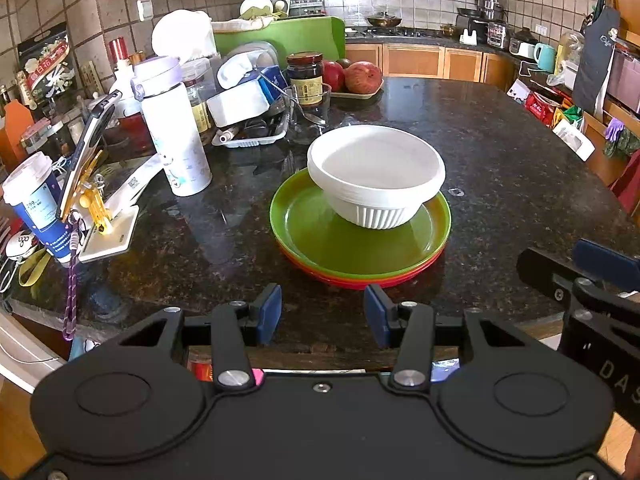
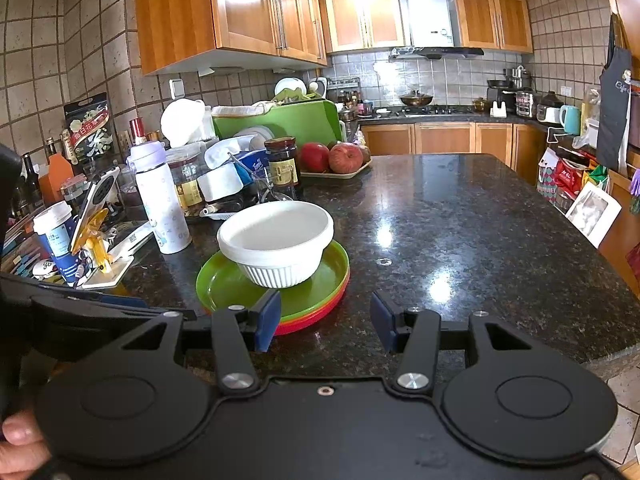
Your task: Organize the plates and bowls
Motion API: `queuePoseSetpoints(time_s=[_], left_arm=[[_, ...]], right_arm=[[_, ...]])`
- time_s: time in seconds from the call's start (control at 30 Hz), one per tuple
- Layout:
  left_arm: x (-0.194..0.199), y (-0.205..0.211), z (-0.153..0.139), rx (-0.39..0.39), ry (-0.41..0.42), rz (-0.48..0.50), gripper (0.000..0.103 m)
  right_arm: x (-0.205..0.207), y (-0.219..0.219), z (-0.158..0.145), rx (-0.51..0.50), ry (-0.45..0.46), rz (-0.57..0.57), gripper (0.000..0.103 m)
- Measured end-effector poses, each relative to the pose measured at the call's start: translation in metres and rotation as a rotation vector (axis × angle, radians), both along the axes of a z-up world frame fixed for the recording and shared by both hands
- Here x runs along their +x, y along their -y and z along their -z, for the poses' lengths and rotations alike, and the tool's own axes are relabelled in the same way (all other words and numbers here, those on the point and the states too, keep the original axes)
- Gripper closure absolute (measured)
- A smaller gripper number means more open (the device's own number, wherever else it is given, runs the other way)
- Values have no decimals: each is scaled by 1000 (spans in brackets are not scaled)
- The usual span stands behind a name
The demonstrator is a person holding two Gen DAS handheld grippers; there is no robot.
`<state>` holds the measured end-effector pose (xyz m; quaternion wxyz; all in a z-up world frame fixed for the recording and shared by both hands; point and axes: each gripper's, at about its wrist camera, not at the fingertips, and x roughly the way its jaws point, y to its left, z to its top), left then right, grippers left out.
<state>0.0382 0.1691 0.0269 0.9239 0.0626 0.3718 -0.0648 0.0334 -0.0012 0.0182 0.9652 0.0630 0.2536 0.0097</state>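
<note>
A stack of white ribbed bowls [image 1: 376, 176] stands on a green plate [image 1: 316, 236], which tops a stack with orange and red plates [image 1: 360, 280] on the dark granite counter. The same bowls [image 2: 276, 240] and green plate [image 2: 228, 284] show in the right wrist view. My left gripper [image 1: 323, 312] is open and empty, just short of the plates' near edge. My right gripper [image 2: 325, 320] is open and empty, near the plates' right front edge; it also shows in the left wrist view [image 1: 592, 280].
A white bottle [image 1: 172, 132], a paper cup [image 1: 36, 204], a phone on a yellow stand [image 1: 92, 184], a jar [image 1: 306, 78], a tray of apples [image 1: 356, 80] and clutter crowd the counter's left and back. The counter [image 1: 500, 152] stretches right.
</note>
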Motion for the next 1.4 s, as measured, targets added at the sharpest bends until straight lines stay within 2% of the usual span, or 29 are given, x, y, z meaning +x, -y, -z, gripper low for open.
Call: queuePoseSetpoints(time_s=[1.4], left_arm=[[13, -2, 0, -9, -9, 26, 48]], right_arm=[[14, 1, 0, 1, -15, -5, 51]])
